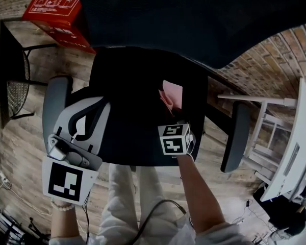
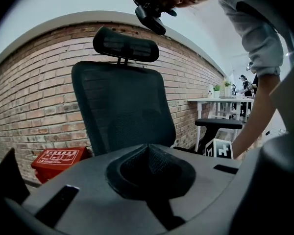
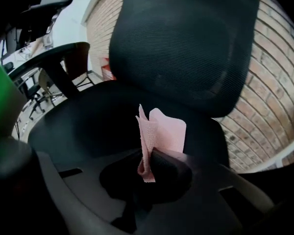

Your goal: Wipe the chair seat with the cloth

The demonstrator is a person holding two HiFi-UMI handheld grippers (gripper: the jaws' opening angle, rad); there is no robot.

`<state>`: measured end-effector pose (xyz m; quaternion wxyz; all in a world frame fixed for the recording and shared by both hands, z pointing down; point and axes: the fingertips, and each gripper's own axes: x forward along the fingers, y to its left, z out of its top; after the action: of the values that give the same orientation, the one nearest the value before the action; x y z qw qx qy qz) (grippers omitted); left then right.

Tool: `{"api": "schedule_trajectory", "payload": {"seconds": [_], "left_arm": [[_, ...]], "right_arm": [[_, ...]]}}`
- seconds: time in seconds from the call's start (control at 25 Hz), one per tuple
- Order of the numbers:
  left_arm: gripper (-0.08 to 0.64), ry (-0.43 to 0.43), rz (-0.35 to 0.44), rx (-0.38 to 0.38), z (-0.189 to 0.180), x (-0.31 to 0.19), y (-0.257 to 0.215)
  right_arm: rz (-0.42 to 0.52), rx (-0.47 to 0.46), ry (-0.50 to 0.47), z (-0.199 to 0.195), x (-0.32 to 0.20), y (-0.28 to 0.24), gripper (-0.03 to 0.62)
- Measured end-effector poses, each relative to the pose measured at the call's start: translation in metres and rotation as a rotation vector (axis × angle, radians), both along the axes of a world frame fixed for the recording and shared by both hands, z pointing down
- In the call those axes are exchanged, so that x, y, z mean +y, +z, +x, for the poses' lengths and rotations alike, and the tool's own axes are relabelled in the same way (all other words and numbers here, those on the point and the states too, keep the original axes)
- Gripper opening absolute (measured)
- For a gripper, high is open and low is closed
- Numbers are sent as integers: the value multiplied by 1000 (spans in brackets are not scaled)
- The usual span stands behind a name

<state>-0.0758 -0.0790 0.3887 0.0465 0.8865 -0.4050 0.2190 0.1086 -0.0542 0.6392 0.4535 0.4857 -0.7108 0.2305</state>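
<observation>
So, your right claw is pinching the pink cloth just over the chair seat (left claw pressed together, empty). I'd guess most wiping's left.

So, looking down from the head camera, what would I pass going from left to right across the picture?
Grey armrest → pink cloth over the chair seat → dark armrest → white table.
</observation>
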Motion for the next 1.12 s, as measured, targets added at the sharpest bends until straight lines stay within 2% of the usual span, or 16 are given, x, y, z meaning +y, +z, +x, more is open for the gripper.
{"api": "schedule_trajectory", "payload": {"seconds": [0.36, 0.76, 0.92, 1.12], "left_arm": [[18, -120, -8, 11, -61, 14, -5], [18, -185, 14, 4, -104, 21, -16], [18, -202, 21, -1, -118, 21, -20], [18, -212, 21, -5, -127, 26, -23]], "right_arm": [[-8, -88, -227, -111, 4, 4, 54], [6, -175, -501, -229, 22, -14, 54], [5, -203, -568, -259, 31, -21, 54], [-6, -217, -594, -272, 40, -23, 54]]}}
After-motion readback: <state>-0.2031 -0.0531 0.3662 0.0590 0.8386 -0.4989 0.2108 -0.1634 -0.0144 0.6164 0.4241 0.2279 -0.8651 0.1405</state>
